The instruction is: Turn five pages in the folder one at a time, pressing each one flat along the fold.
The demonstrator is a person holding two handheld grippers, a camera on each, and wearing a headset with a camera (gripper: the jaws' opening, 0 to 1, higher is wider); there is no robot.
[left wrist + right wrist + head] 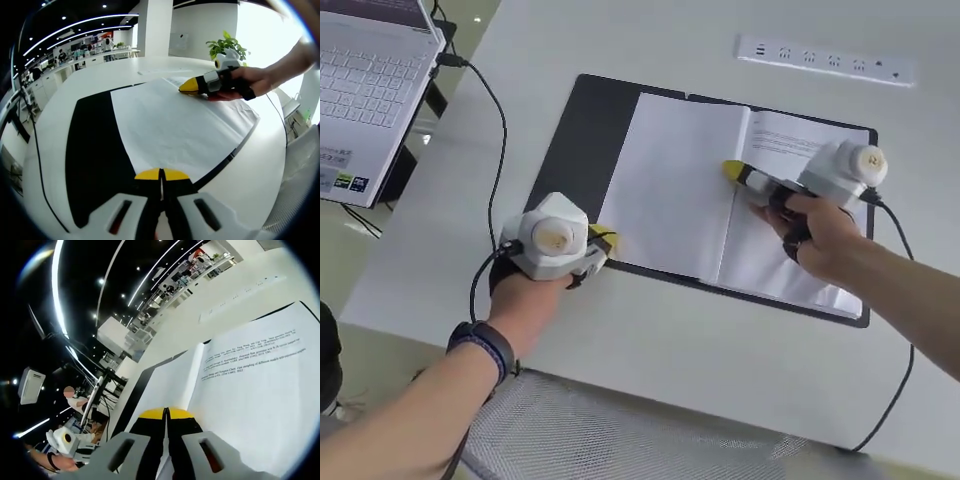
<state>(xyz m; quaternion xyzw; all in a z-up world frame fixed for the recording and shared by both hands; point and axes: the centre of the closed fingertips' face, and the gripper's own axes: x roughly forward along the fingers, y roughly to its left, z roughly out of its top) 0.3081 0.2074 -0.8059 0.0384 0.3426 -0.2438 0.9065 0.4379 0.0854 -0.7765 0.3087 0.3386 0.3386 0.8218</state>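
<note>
While the right gripper, jaws together, is pressing the turned page at the fold of the open folder on the white table, the left gripper, also closed, is resting at its near edge; next, likely, sliding down the crease.

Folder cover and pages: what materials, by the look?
Folder cover: likely plastic or coated board, matte black; lies flat, straight edges, no glare. Pages: plain white paper, matte; thin sheets curving into the fold, printed text on the right one.
</note>
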